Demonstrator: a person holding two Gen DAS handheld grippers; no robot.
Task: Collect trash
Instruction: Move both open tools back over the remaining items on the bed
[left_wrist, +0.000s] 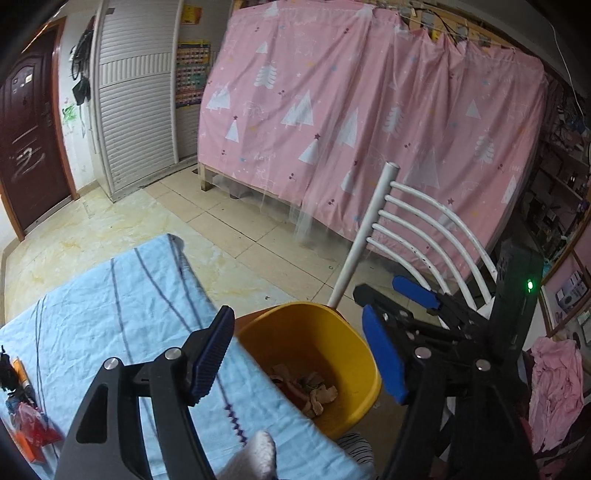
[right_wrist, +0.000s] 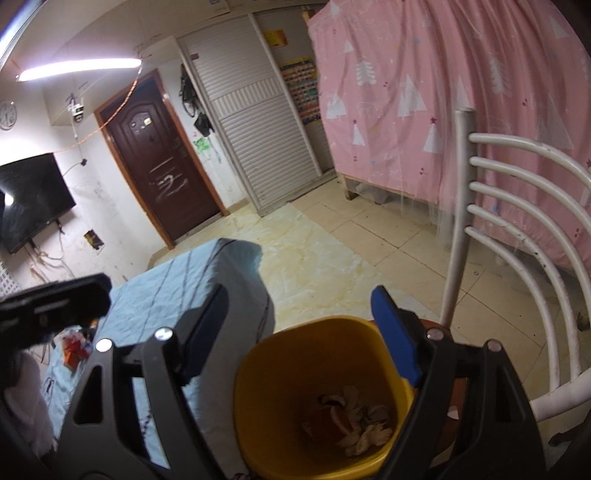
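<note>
A yellow bin (left_wrist: 332, 325) stands on a chair beside the table; peels and scraps (left_wrist: 314, 391) lie in its bottom. In the right wrist view the bin (right_wrist: 266, 350) sits right under me, with trash (right_wrist: 354, 417) inside. My left gripper (left_wrist: 299, 362) is open and empty, over the table edge and the bin. My right gripper (right_wrist: 306, 339) is open and empty above the bin's mouth; it also shows in the left wrist view (left_wrist: 406, 295). Red and orange wrappers (left_wrist: 31, 428) lie on the table at the left, also seen in the right wrist view (right_wrist: 74, 349).
The table wears a light blue striped cloth (left_wrist: 110, 314). A white chair back (left_wrist: 417, 229) rises behind the bin. A pink curtained bed (left_wrist: 369, 129) stands behind, a dark door (right_wrist: 159, 177) and louvred wardrobe (right_wrist: 258, 129) further off. Pink cloth (left_wrist: 554, 387) lies at right.
</note>
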